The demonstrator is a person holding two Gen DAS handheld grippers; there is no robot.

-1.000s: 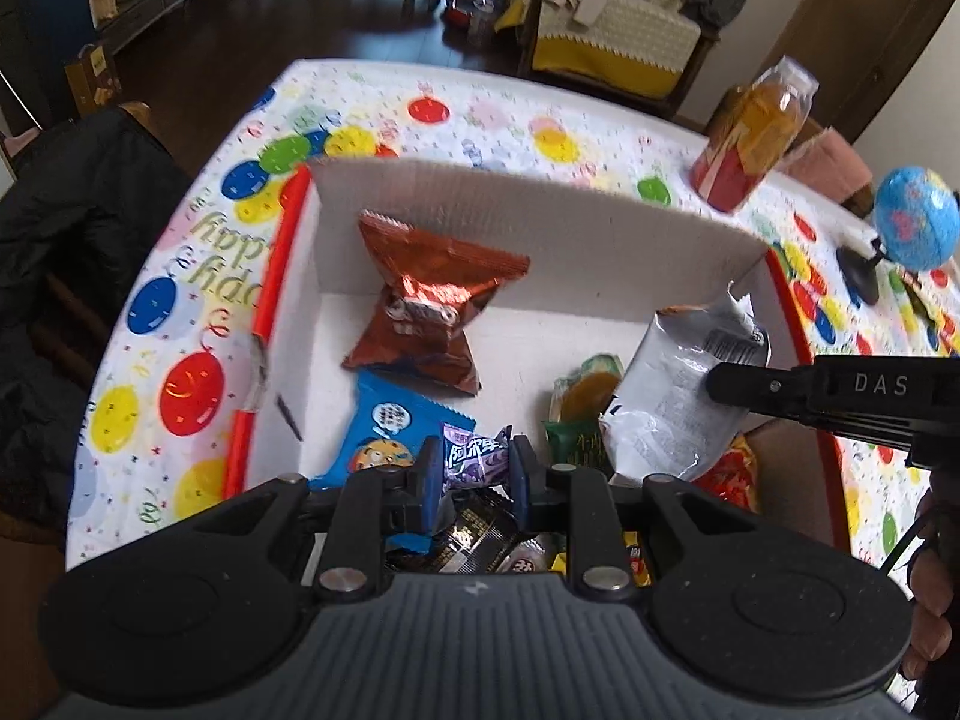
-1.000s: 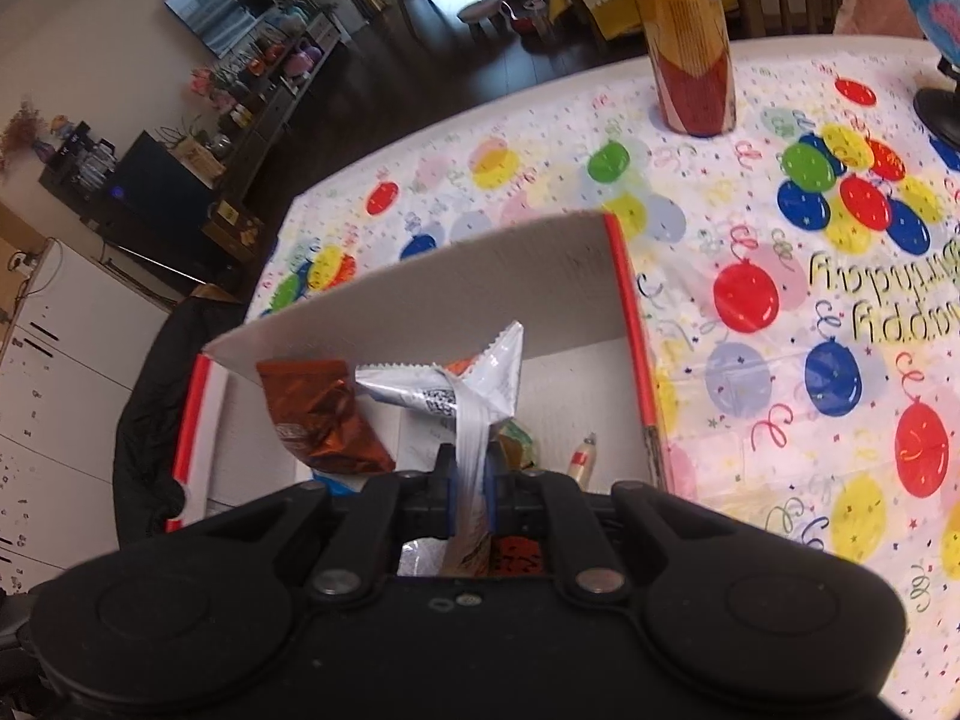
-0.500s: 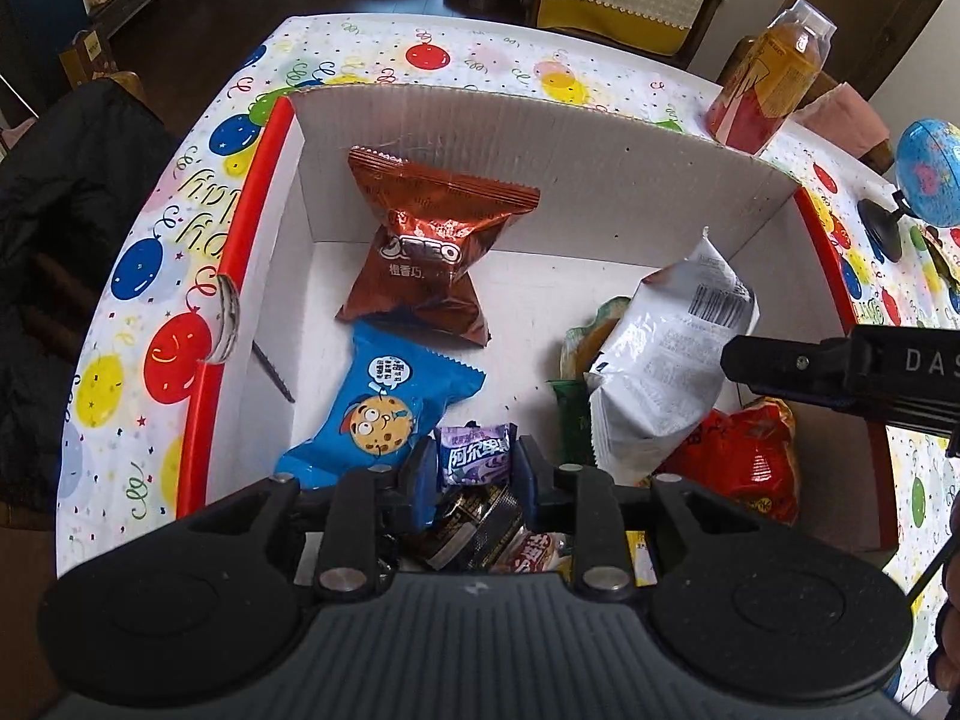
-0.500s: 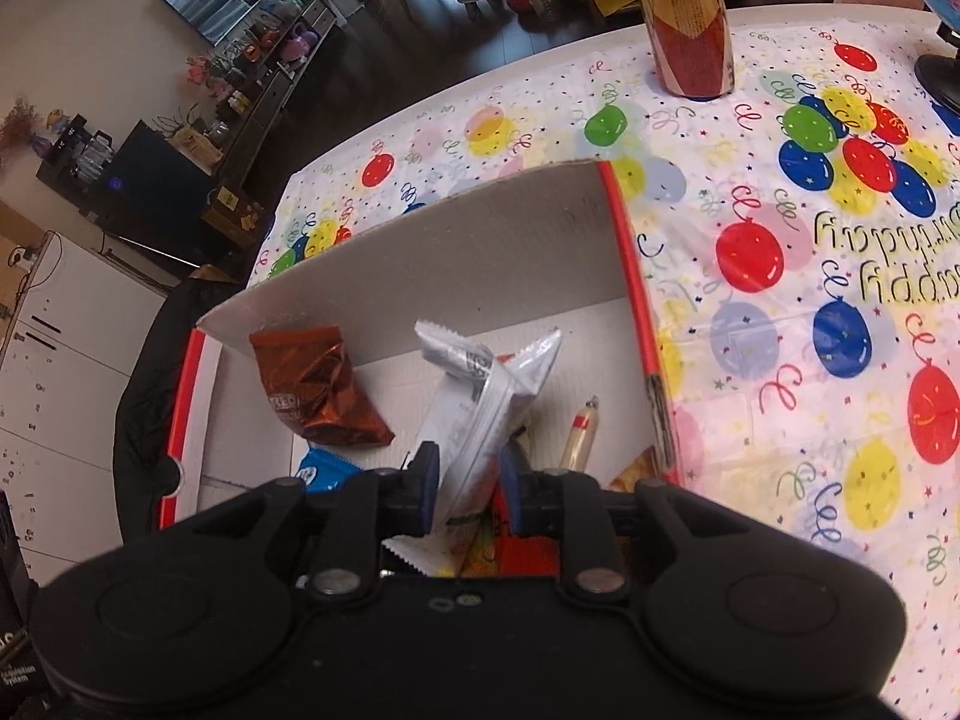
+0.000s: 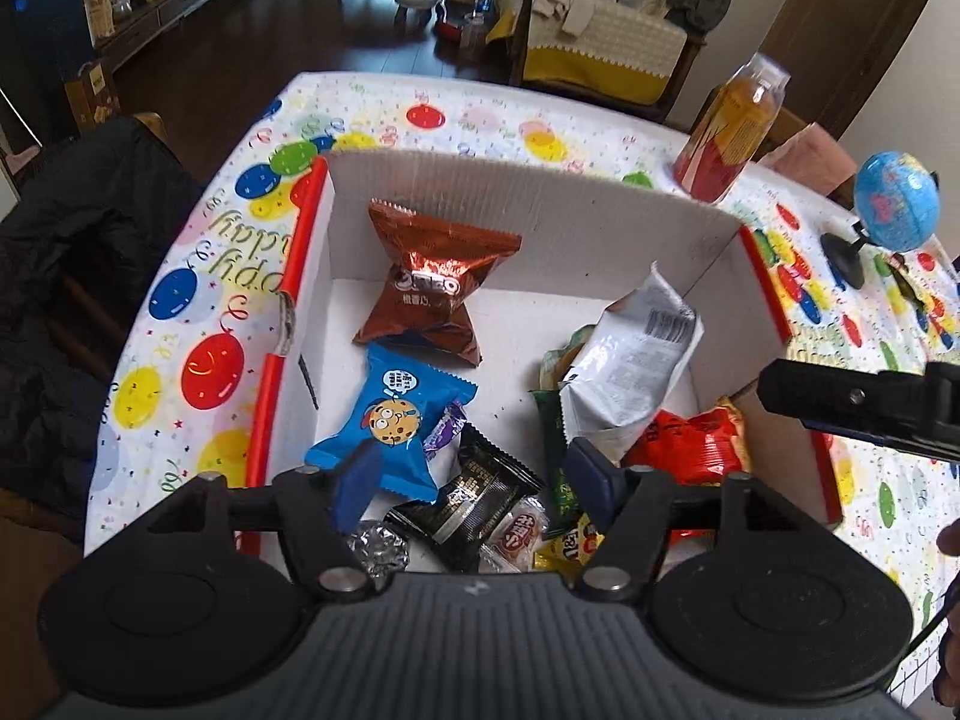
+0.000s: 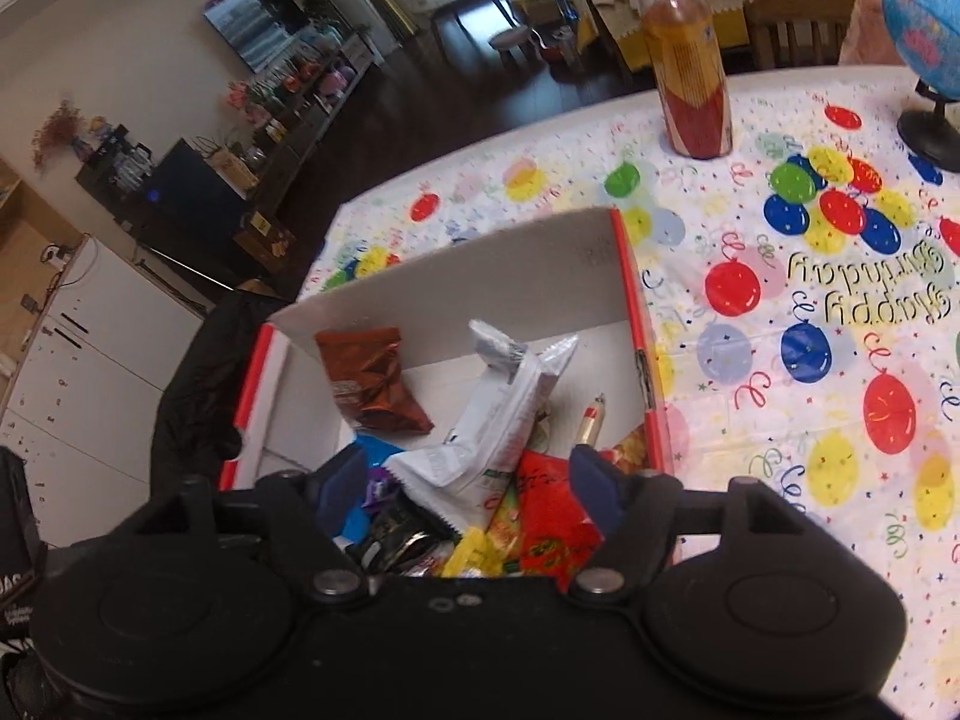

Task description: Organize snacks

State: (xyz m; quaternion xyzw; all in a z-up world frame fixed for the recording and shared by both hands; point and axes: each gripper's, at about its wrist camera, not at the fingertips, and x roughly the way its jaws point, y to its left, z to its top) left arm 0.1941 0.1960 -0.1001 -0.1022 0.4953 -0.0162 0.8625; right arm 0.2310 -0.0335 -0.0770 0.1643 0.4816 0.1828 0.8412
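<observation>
We see the left tool [image 5: 474, 483] with its jaws spread, having just been opening; no snack is pressed between its blue pads [image 5: 357, 483], and the heap of packets lies loose below the gap. The right tool [image 6: 465, 489] has likewise just been opening and grips nothing; the white packet [image 6: 498, 420] stands slanted in front of its gap, free of both pads.

Outward from the left tool lie a black packet [image 5: 474, 501], a small purple sweet [image 5: 444, 429] tucked against a blue cookie packet [image 5: 396, 420], and a foil-wrapped piece [image 5: 378, 546] at the near edge. Farther in, a brown Oreo packet [image 5: 435, 291] leans upright against the far wall of the cardboard box [image 5: 540, 210] (white inside, red outside). To the right, the white packet [image 5: 633, 372] rests on a green packet [image 5: 549, 420], with a red packet [image 5: 690, 447] just beside it. All snacks named lie inside the box.

In the right wrist view a thin stick-like item [image 6: 591, 420] lies near the box's right wall; we cannot tell what it is.

The box sits on a desk covered by a balloon-print cloth [image 6: 780, 324]. A bottle of orange drink [image 6: 687, 60] and a small globe [image 5: 894, 201] stand well apart from it.
</observation>
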